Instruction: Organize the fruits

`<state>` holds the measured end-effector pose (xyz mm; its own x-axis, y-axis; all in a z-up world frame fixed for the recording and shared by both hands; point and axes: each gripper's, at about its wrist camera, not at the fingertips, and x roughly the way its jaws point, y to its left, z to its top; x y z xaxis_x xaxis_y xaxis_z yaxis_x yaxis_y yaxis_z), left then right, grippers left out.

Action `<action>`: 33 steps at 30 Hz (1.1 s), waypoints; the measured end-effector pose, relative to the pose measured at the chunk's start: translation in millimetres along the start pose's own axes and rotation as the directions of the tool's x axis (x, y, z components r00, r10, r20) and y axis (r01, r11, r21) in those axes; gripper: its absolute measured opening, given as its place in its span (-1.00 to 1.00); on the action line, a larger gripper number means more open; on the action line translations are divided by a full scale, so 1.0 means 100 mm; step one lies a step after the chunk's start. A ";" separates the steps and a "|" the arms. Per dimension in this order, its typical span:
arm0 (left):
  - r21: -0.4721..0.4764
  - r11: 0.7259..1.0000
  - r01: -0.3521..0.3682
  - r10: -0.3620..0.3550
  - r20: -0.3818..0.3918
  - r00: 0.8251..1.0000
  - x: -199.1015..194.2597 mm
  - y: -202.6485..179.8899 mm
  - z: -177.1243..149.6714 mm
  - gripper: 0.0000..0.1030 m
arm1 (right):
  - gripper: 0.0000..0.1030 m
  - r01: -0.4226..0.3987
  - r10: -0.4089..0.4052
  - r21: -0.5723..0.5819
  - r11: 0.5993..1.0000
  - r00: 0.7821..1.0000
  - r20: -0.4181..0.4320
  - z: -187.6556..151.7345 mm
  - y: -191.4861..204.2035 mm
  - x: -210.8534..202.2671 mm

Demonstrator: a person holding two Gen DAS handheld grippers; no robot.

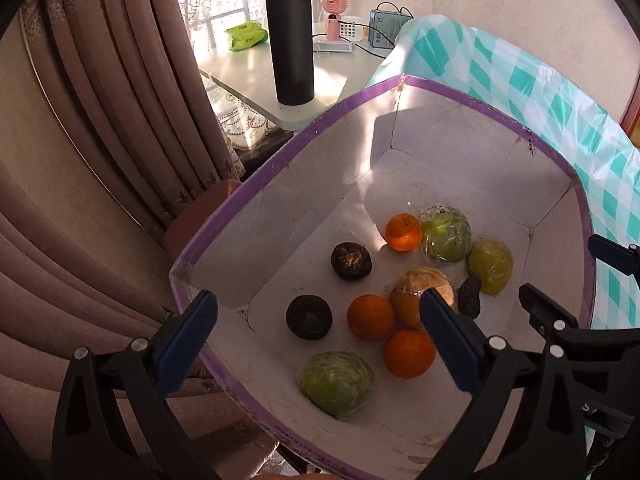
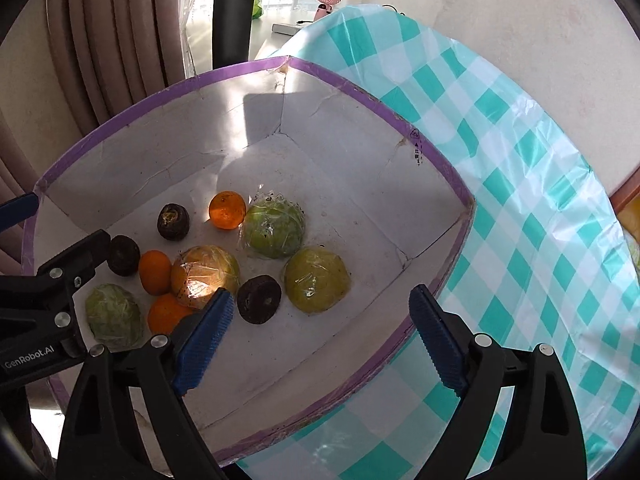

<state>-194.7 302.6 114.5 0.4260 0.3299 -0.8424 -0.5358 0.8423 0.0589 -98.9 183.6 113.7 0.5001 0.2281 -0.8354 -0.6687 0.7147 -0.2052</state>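
Blue-padded, the left gripper (image 1: 316, 336) hangs agape over the purple-rimmed box (image 1: 280, 168), empty; picking looks not yet begun. Below lie oranges (image 1: 370, 317), dark fruits (image 1: 309, 317) and wrapped green ones (image 1: 337, 384).

Right gripper (image 2: 320, 336) likewise spread (holding nothing); the nearest dark fruit (image 2: 259, 299) seems a fair first target.

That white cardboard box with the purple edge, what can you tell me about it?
The white cardboard box with the purple-taped rim is open-topped, with creased, cracked inner walls and small printed marks near one corner. It sits partly on a teal-and-white checked plastic tablecloth, sunlight falling across its far wall. Loose on its floor lie orange, green plastic-wrapped and dark brown wrinkled fruits. Both open tools hover over its near edge; neither visibly touches it.
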 end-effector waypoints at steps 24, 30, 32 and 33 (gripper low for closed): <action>0.040 0.999 0.022 -0.018 -0.089 0.996 0.26 -0.09 0.12 0.96 | 0.69 -0.088 0.088 0.023 0.996 0.996 -0.021 0.08 -0.06 0.13; 0.021 0.999 0.049 -0.046 -0.116 0.992 0.31 -0.04 0.11 0.96 | 0.69 -0.090 0.090 0.006 0.996 0.995 -0.036 0.10 -0.04 0.16; 0.030 0.999 0.045 -0.041 -0.127 0.991 0.32 -0.05 0.11 0.96 | 0.69 -0.087 0.087 -0.006 0.996 0.995 -0.051 0.12 -0.03 0.18; 0.035 0.998 0.044 -0.039 -0.132 0.991 0.33 -0.06 0.11 0.96 | 0.69 -0.087 0.086 -0.017 0.996 0.994 -0.063 0.13 -0.03 0.19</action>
<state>-169.6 313.4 92.3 0.3464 0.2380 -0.9074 -0.4907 0.8704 0.0410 -80.5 194.7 104.8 0.4049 0.2467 -0.8805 -0.7191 0.6807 -0.1399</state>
